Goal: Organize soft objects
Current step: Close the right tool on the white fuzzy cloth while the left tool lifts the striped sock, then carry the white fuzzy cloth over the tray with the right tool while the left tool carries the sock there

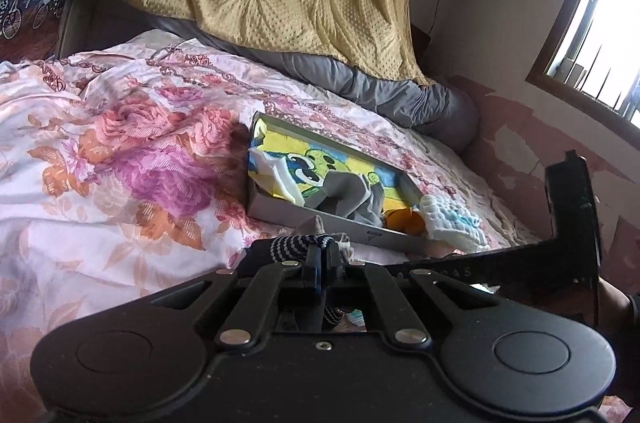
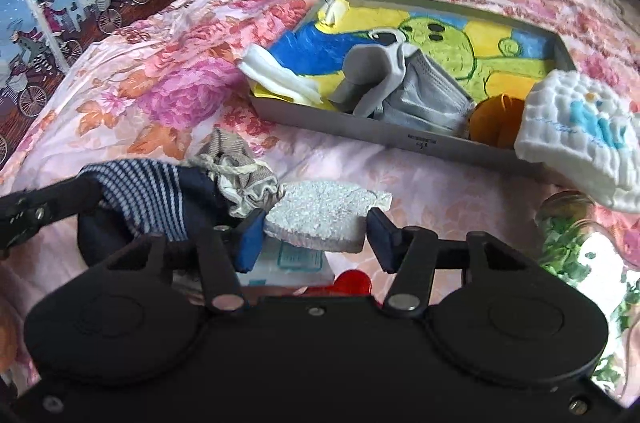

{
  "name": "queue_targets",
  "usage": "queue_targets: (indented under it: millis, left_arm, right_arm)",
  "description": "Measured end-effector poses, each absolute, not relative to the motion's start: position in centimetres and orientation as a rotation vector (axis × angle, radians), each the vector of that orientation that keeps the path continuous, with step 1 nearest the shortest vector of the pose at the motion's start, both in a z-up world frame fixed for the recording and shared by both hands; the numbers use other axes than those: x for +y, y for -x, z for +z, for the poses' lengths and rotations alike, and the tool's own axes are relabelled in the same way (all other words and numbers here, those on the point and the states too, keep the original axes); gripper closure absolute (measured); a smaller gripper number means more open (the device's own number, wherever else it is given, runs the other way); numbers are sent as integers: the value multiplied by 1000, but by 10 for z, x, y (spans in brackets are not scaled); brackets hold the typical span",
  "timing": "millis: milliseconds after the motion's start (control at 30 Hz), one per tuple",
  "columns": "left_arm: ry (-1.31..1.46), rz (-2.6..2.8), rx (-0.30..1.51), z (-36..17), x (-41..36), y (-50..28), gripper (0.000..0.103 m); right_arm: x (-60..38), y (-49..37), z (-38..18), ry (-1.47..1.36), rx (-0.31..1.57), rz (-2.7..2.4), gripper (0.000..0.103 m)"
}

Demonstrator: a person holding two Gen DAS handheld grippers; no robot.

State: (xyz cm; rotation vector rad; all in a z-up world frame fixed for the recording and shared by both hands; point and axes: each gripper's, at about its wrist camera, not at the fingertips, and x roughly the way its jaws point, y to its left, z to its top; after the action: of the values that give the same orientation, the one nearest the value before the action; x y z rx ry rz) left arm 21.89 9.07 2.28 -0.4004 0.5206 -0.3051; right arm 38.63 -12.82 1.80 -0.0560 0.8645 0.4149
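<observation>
Pick-up step: left tool clamped the striped sock, right tool gripped the white sponge — next, carry both into the tray.

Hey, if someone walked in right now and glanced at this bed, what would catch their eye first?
Probably the shallow box on the floral bedspread, with its bright yellow, blue and green cartoon lining and a grey face mask inside. Nearer, the right gripper grips a pale sponge, while the left gripper pinches a navy striped sock.
</observation>
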Motion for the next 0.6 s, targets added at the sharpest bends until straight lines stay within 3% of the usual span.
queue_targets:
  millis: [600]
  left_arm:
    - [468, -280, 400, 48, 98, -210, 102]
  right_arm:
    - [-158, -331, 72, 101, 700, 483, 57]
